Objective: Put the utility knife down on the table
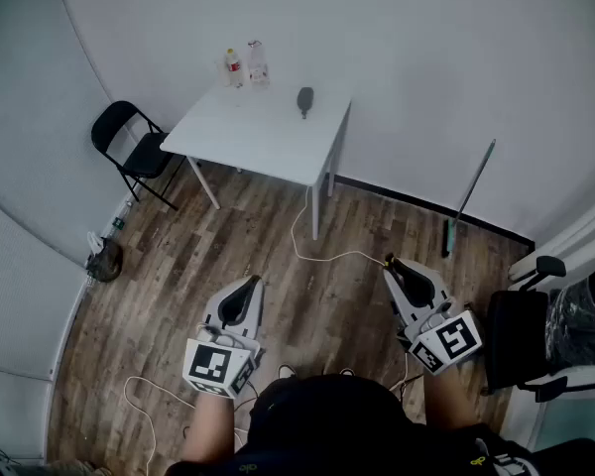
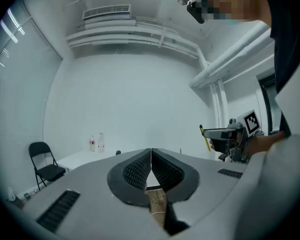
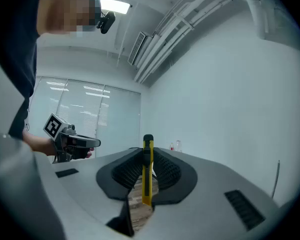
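Note:
A yellow utility knife (image 3: 147,171) with a black tip stands upright between the black ribbed pads of my right gripper (image 3: 147,156), which is shut on it. In the head view this right gripper (image 1: 395,266) is held over the wooden floor, its yellow knife tip (image 1: 388,261) just showing. My left gripper (image 1: 246,288) hangs beside it, shut with nothing between its pads (image 2: 140,170). The white table (image 1: 263,132) stands well ahead by the wall, far from both grippers.
On the table are two bottles (image 1: 246,65) at the back and a dark object (image 1: 304,99). A black folding chair (image 1: 129,147) stands left of it, an office chair (image 1: 526,340) at right. A white cable (image 1: 317,256) lies on the floor.

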Motion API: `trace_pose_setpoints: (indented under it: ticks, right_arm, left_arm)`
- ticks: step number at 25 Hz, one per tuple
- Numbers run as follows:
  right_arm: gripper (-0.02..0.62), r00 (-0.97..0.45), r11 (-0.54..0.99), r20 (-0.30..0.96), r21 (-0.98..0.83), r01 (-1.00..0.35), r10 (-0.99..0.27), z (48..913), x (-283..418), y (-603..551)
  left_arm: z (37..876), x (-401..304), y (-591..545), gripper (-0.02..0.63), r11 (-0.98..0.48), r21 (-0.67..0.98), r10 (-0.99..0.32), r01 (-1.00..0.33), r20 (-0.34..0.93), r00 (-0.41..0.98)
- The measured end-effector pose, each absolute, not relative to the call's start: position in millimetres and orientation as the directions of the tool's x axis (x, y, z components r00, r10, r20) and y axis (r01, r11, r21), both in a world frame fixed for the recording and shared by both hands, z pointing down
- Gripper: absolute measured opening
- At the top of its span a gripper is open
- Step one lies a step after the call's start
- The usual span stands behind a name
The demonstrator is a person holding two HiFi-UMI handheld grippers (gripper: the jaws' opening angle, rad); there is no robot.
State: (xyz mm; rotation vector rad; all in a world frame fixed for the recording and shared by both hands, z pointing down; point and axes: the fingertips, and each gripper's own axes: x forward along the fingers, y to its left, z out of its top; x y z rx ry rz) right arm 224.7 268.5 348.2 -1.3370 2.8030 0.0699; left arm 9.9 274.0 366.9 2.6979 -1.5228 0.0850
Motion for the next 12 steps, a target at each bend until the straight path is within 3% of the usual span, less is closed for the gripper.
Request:
trace_pose_setpoints:
  ticks: [12]
  right_arm:
    - [0.075, -0.628, 0.627, -0.04, 0.032, -0.778, -0.777, 347, 197, 259]
  left_arm:
    - [370, -14, 261, 0.023, -0.533, 0.02, -0.843, -0.846, 0.072, 0.533]
